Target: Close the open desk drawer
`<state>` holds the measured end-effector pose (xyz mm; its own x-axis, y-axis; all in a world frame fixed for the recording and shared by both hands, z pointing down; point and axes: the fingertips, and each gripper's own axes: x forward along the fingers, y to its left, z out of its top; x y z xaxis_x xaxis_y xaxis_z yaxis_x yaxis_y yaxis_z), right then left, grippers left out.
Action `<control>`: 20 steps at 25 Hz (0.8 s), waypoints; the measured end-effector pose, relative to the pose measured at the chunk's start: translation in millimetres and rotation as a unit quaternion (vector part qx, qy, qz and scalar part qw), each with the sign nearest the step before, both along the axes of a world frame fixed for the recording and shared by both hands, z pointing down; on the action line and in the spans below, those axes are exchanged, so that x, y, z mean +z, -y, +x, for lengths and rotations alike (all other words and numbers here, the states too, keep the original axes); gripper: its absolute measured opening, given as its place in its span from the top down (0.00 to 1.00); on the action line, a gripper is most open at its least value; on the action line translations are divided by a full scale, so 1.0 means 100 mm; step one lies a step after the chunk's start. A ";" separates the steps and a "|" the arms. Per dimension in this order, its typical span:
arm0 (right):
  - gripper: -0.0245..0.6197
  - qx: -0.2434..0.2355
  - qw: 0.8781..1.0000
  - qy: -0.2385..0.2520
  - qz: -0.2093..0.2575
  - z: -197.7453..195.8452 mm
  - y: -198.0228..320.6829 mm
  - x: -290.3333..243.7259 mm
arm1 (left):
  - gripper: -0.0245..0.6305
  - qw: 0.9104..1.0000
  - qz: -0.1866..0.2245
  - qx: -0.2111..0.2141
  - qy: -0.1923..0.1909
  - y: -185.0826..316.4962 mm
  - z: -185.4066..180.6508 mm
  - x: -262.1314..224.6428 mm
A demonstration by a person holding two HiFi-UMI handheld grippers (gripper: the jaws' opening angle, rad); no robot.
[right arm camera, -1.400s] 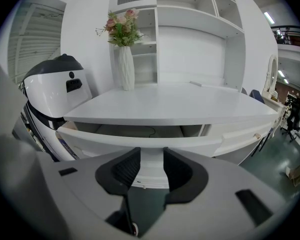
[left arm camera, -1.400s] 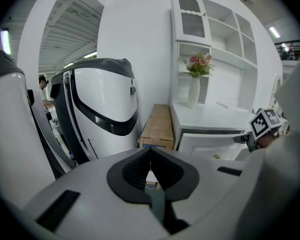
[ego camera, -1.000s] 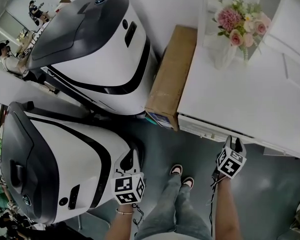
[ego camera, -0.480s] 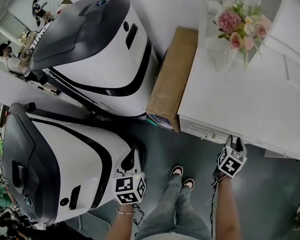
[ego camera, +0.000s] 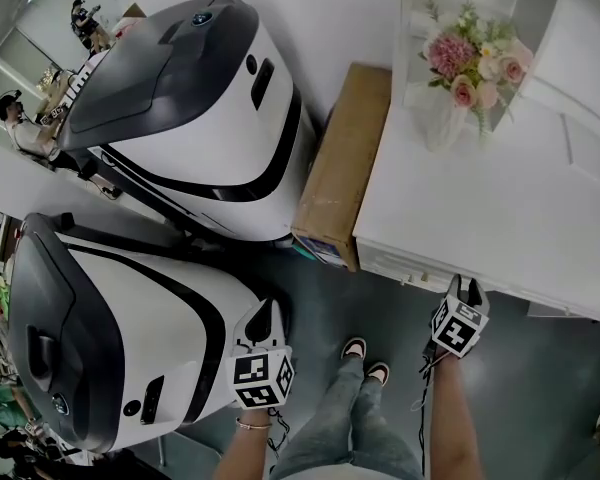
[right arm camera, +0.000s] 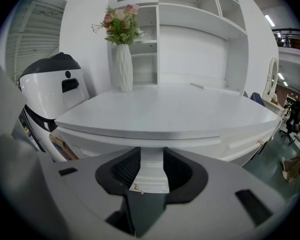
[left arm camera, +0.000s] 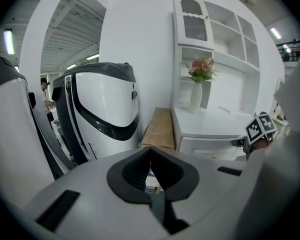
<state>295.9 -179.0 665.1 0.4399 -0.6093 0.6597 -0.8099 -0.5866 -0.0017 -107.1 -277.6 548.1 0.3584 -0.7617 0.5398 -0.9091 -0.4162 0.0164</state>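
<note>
Grey floor (ego camera: 540,368) underfoot, with a white-and-grey machine (ego camera: 200,118) and its twin (ego camera: 110,338) filling the left. On the right is the white desk (ego camera: 500,188), a cardboard box (ego camera: 345,158) just beside it. The drawer (ego camera: 410,266) sits under the desk's front edge, and the right gripper (ego camera: 465,290) is right up at it, jaws spread, white drawer front filling the gap; contact can't be made out. The left gripper (ego camera: 262,318) hangs well apart by the twin, jaws pressed together, empty. How far the drawer sticks out is hard to judge.
</note>
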 end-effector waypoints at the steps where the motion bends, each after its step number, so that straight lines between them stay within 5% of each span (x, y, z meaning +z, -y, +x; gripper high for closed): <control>1: 0.73 0.001 1.000 -0.002 -0.001 0.00 0.00 0.01 | 0.93 1.000 0.000 0.000 -0.003 0.00 0.01 -0.01; 8: 0.73 0.002 1.000 -0.003 0.006 -0.08 -0.09 -0.17 | 0.93 1.000 0.008 0.014 -0.020 0.03 0.15 -0.15; 20: 0.86 0.039 0.992 -0.037 0.116 0.06 -0.64 -1.42 | 0.93 0.992 0.044 0.091 -0.078 0.01 0.84 -0.73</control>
